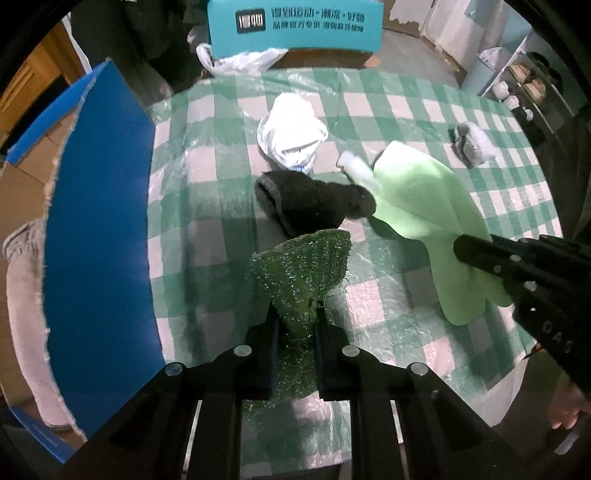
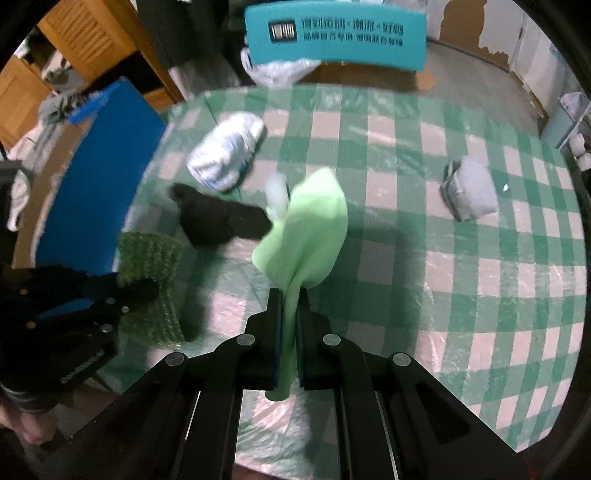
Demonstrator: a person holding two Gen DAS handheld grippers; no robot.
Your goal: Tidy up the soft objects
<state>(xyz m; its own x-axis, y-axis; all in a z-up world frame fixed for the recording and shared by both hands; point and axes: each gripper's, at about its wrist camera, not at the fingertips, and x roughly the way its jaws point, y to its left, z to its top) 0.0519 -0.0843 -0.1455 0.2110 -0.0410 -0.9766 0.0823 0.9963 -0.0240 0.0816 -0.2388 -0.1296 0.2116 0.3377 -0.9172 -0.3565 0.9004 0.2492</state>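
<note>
On the desk: we see a green-and-white checked cloth [image 1: 388, 96] under clear plastic film, and we take the black beanie [image 1: 306, 201] near its middle as our landmark.
Room: beyond the desk's far edge stands a teal printed box [image 1: 295, 26] with a crumpled plastic bag [image 1: 236, 59] in front of it; left of the beanie a blue board [image 1: 99, 221] leans at the desk's side.
Behind the beanie: a white plastic-wrapped bundle [image 1: 291, 136] lies just beyond it.
Far right of the beanie: a folded grey cloth [image 2: 471, 192] sits well apart.
Left hand-held gripper [image 1: 295, 325]: we hold it clenched on a dark green scouring cloth [image 1: 303, 266], pinched at the middle and fanning out just in front of the beanie.
Right hand-held gripper [image 2: 290, 299]: we hold it clamped on a pale green cloth [image 2: 314, 229], bunched between the pads, which hangs just right of the beanie with a small white object [image 2: 277, 192] blurred beside its far end.
</note>
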